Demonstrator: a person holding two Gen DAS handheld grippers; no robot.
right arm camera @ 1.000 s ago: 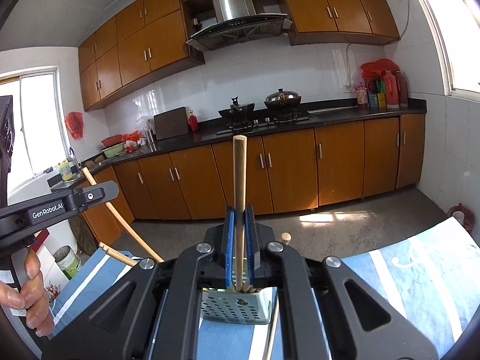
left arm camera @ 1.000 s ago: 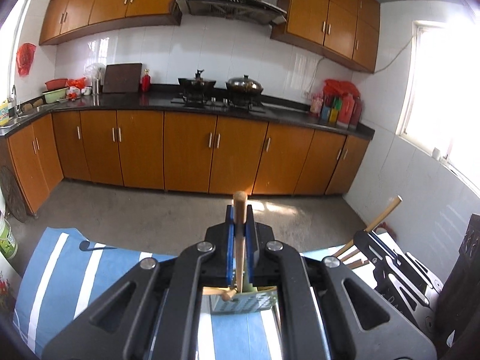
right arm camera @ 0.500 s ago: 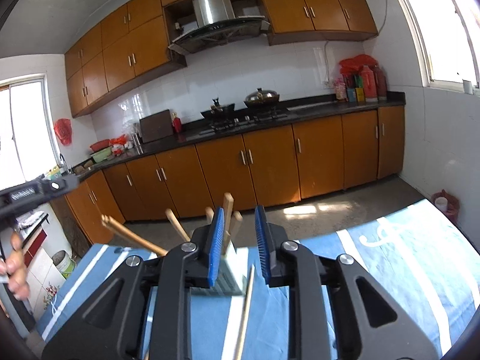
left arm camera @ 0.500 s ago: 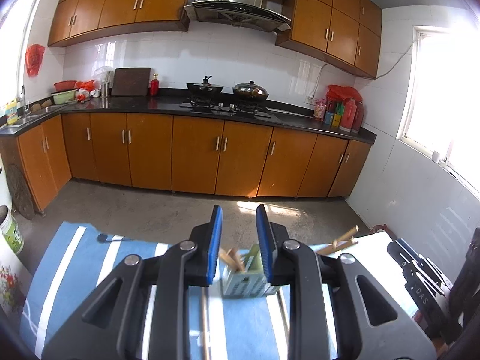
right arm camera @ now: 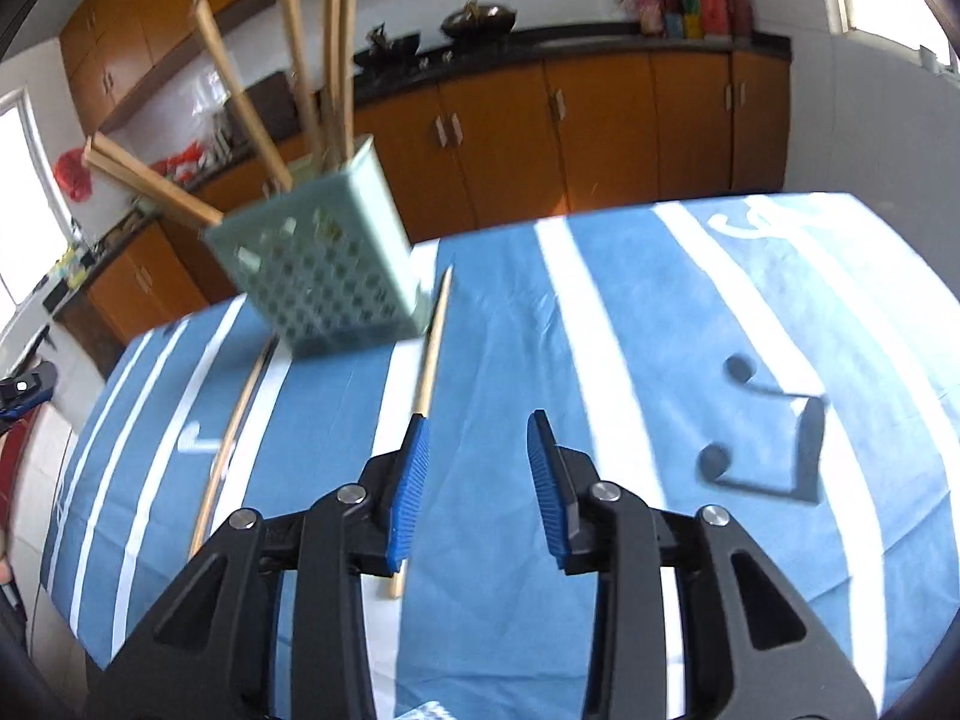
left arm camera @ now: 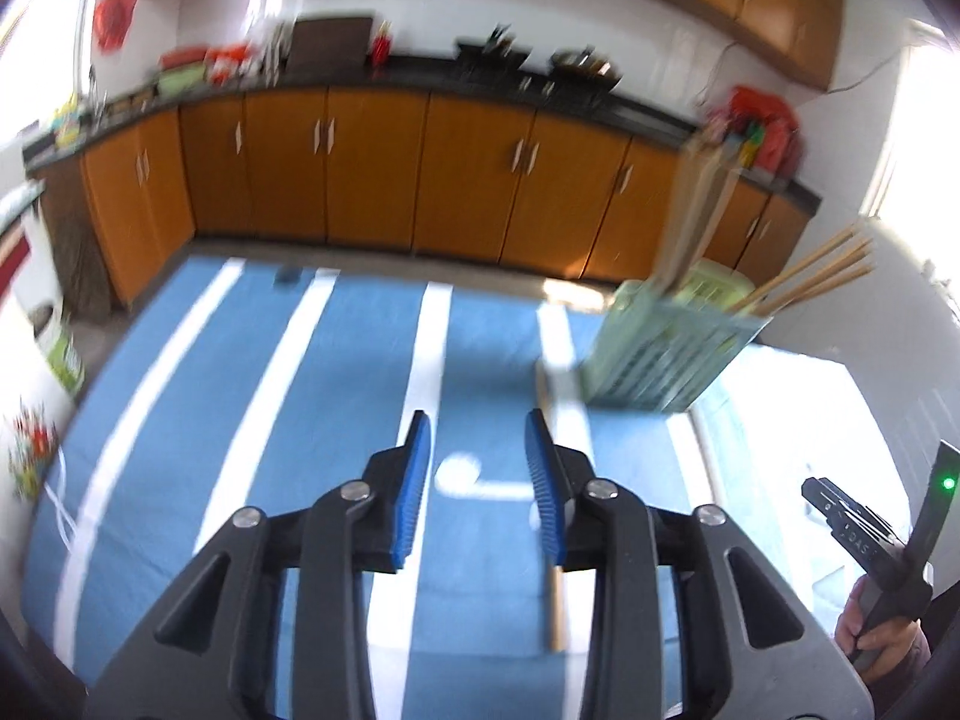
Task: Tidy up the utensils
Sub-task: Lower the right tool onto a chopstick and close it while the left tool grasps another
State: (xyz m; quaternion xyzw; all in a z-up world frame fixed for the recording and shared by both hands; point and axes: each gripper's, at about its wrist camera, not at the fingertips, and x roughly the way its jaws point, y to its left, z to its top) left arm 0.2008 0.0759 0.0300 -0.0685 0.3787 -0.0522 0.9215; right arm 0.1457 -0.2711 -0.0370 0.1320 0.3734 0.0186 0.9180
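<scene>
A pale green perforated holder stands on the blue striped cloth with several wooden chopsticks leaning in it. It also shows in the left wrist view. Two loose chopsticks lie on the cloth: one beside the holder runs under my right gripper's left finger, another lies further left. In the left wrist view a loose chopstick lies by the right finger. My left gripper and right gripper are both open and empty above the cloth.
Orange kitchen cabinets and a black counter line the far wall. The other hand-held gripper shows at the right edge of the left wrist view. Musical-note prints mark the cloth. The table's edge lies beyond the holder.
Both grippers let go of their chopsticks into the holder, opened, then pulled back and tilted down toward the cloth. The holder now sits off to the side in each view.
</scene>
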